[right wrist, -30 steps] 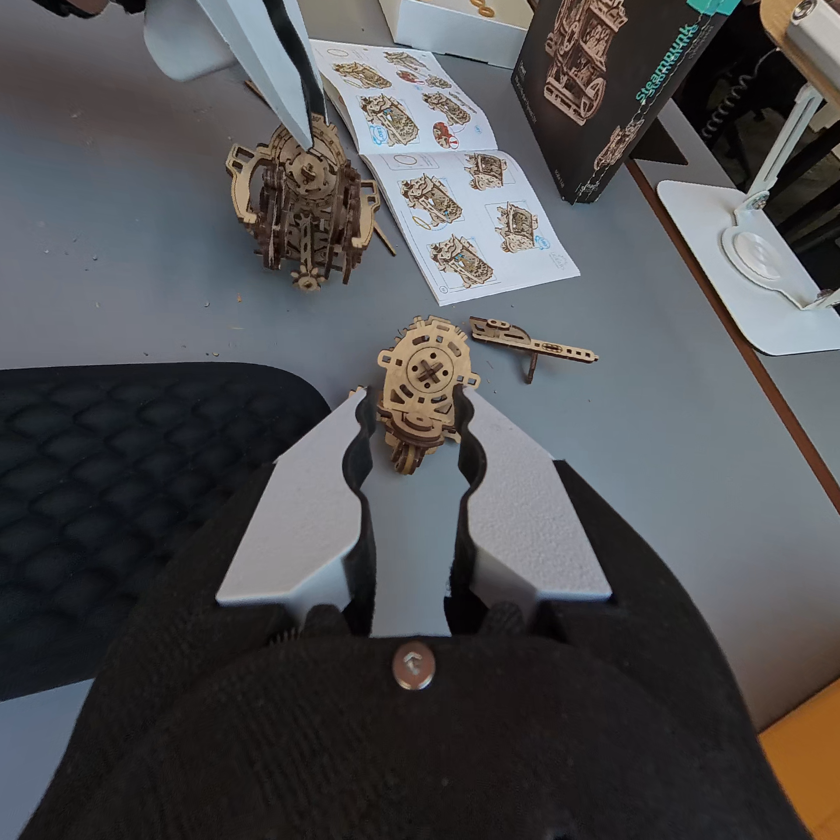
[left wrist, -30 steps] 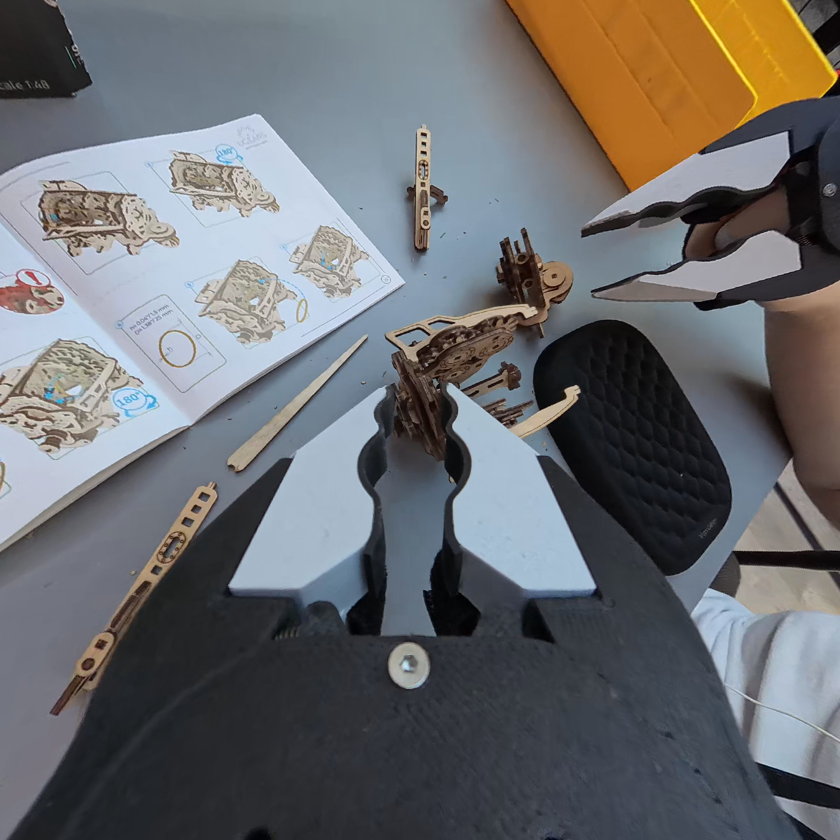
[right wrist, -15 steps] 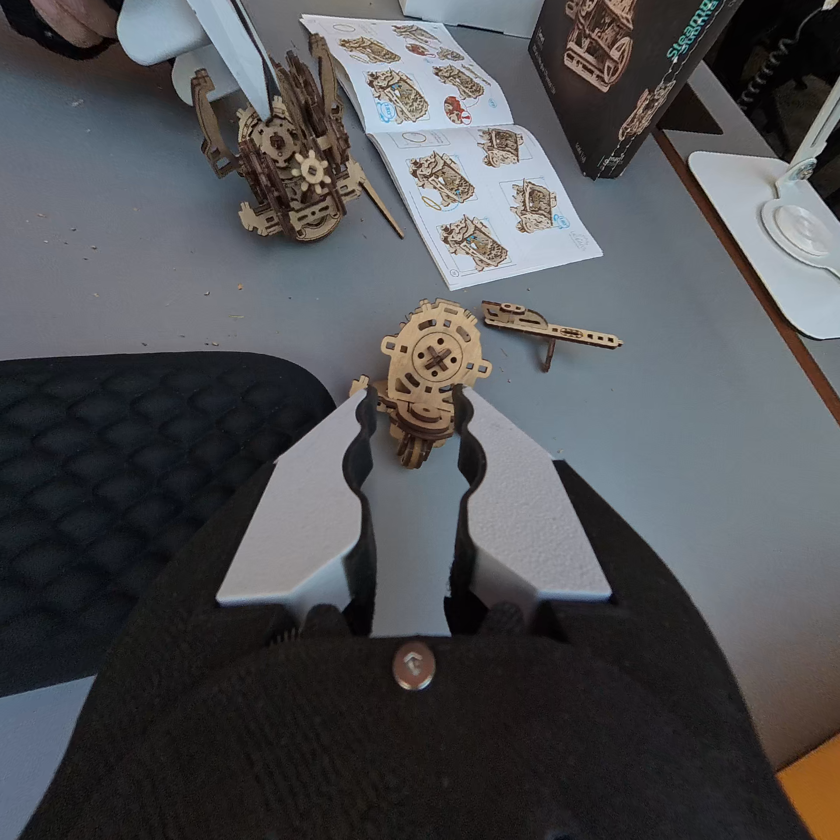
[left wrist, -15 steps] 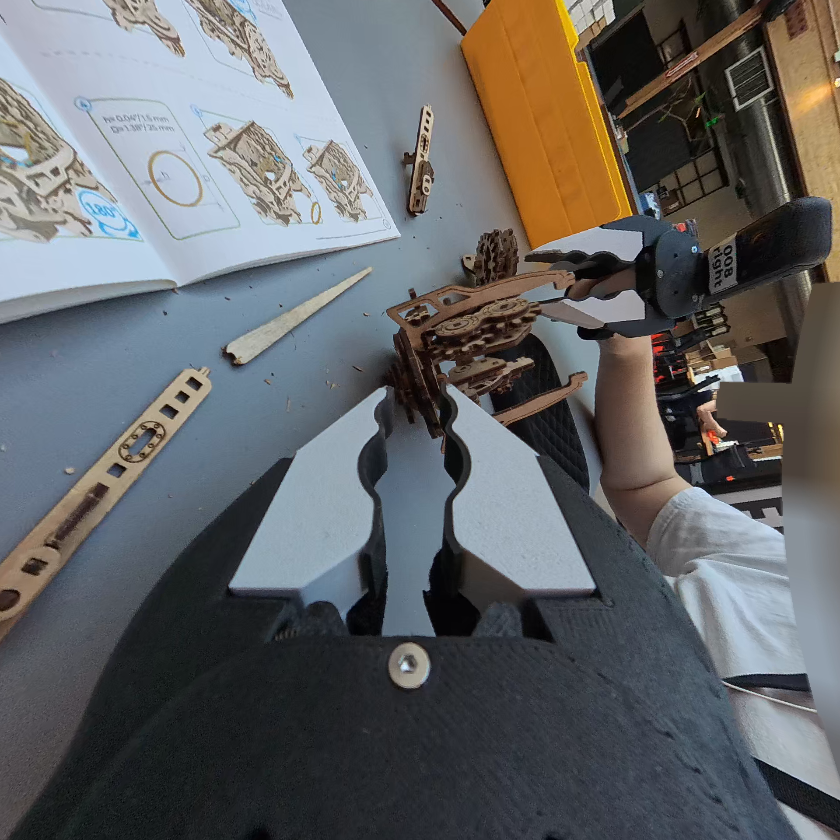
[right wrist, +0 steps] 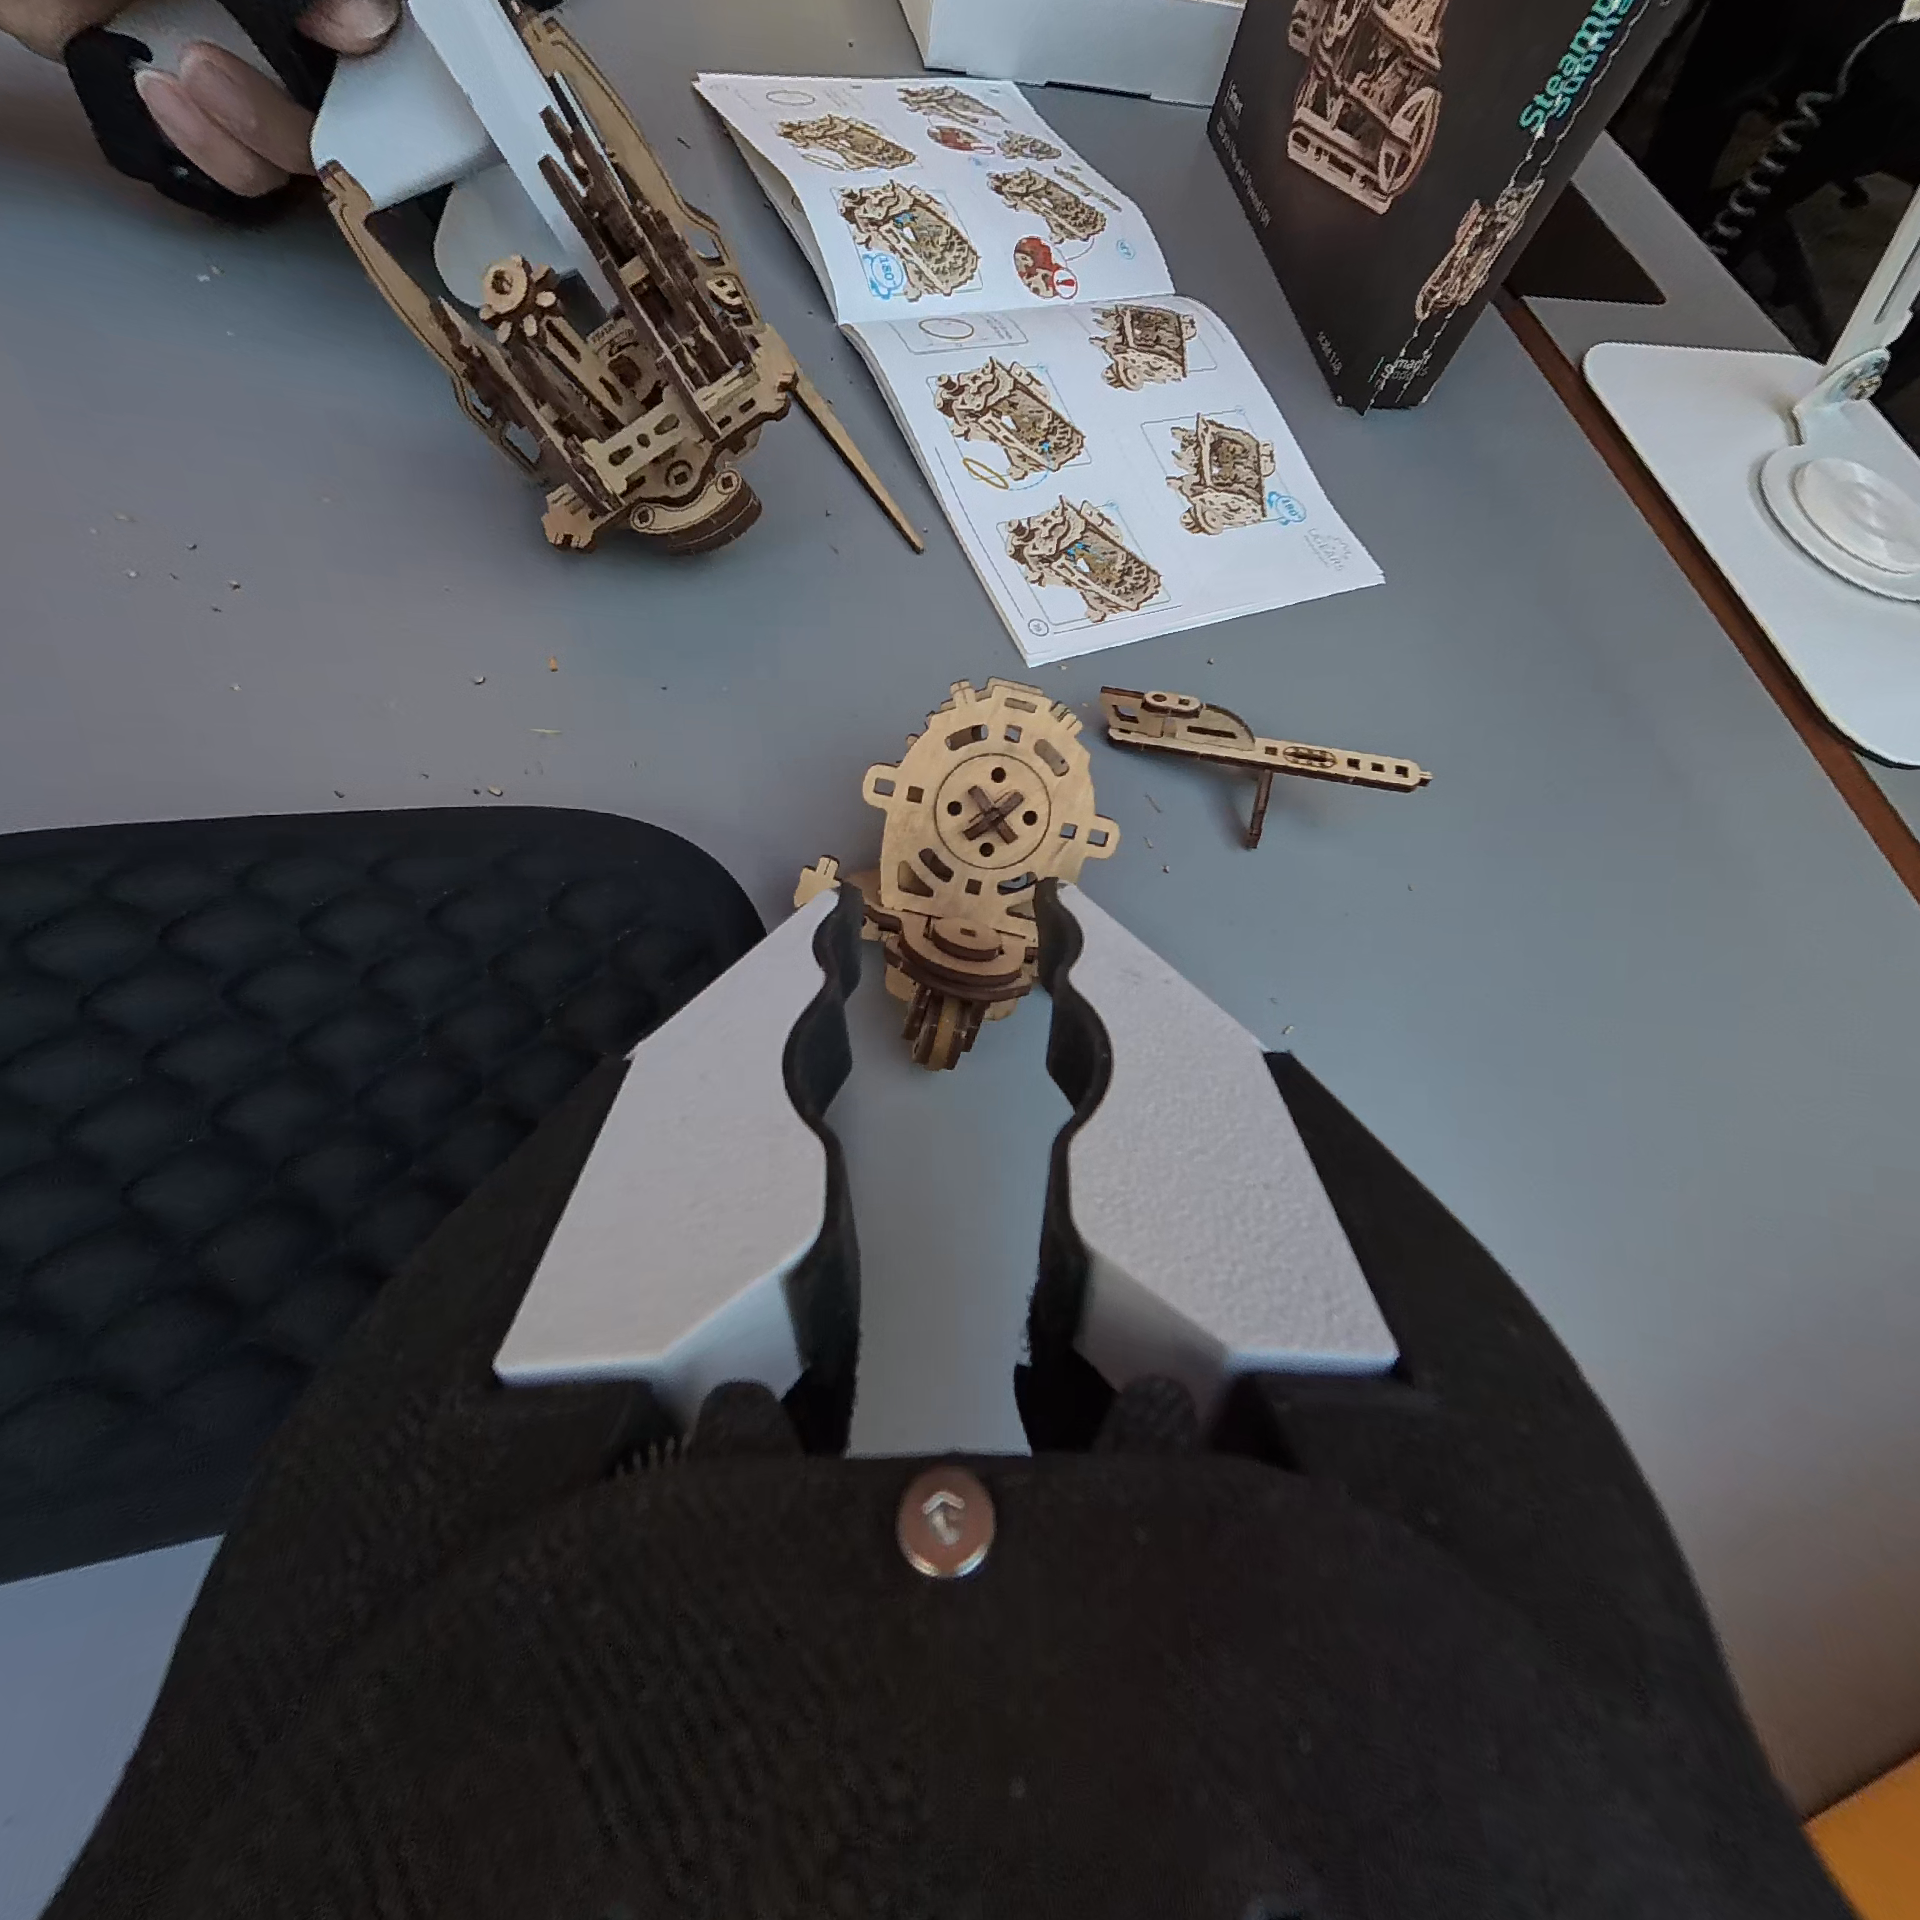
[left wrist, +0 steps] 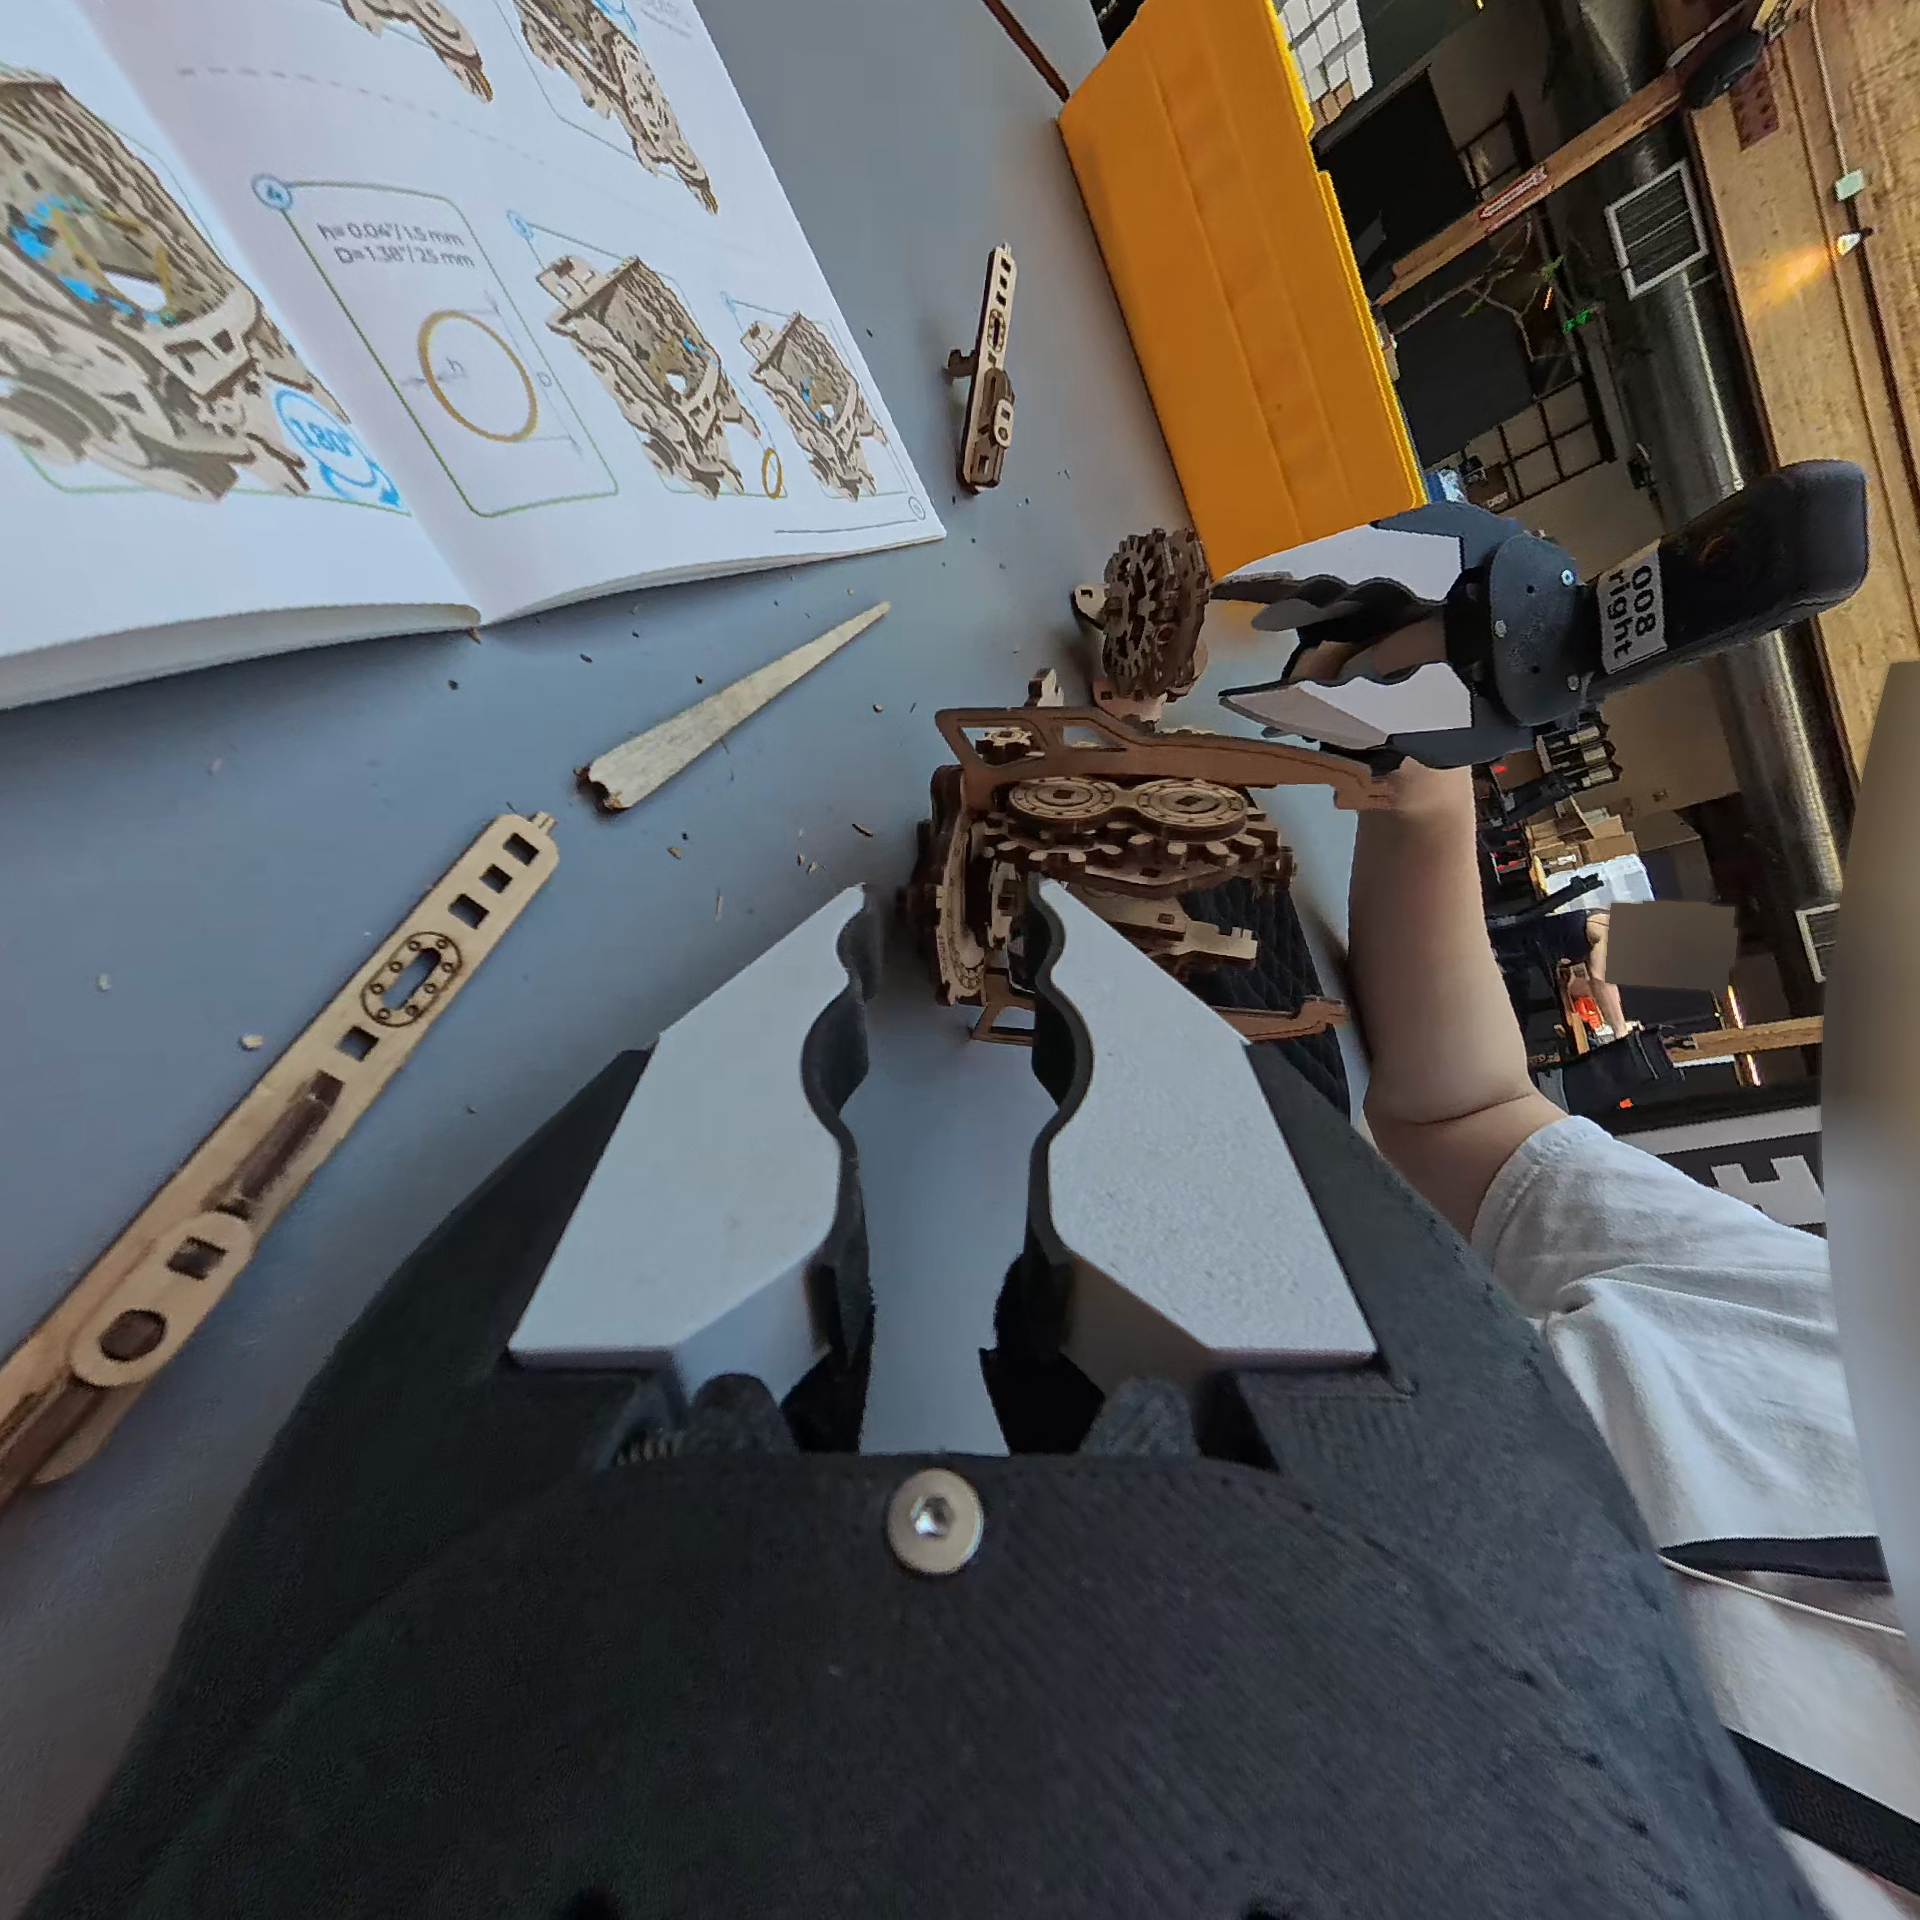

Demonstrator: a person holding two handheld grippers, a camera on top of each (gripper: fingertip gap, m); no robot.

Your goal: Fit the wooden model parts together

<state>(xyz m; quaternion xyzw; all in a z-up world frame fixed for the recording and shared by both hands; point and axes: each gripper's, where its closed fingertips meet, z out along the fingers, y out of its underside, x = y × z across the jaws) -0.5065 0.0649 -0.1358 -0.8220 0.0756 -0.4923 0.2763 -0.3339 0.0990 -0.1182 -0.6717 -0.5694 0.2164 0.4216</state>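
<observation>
My left gripper [left wrist: 951, 899] is shut on a wooden gear assembly [left wrist: 1122, 821] and holds it tilted, one end on the grey table. In the right wrist view the assembly [right wrist: 613, 416] stands at the far left with the left gripper [right wrist: 447, 135] reaching down into it. My right gripper [right wrist: 945, 899] is open, its fingertips on either side of the near end of a small round wooden part [right wrist: 987, 810] that rests on the table. The left wrist view shows this part [left wrist: 1148, 613] just beyond the right gripper [left wrist: 1236, 660].
An open instruction booklet [right wrist: 1091, 395] lies behind the parts. A wooden lever piece [right wrist: 1268, 753] lies right of the small part, and a long slotted strip [left wrist: 281, 1101] and a pointed stick [left wrist: 727, 712] lie near the left gripper. There are also a black pad [right wrist: 260, 1039], a yellow bin [left wrist: 1226, 291] and a black box [right wrist: 1403, 177]. The gap from one gripper's tips to the other's is roughly 20 cm. To reach the wooden lever piece [right wrist: 1268, 753] in a straight line is about 10 cm for my right fingers, about 20 cm for my left.
My left gripper has tipped the gear assembly steeply up onto its end and brought it nearer the right gripper. The right gripper has stayed open around the small round part.
</observation>
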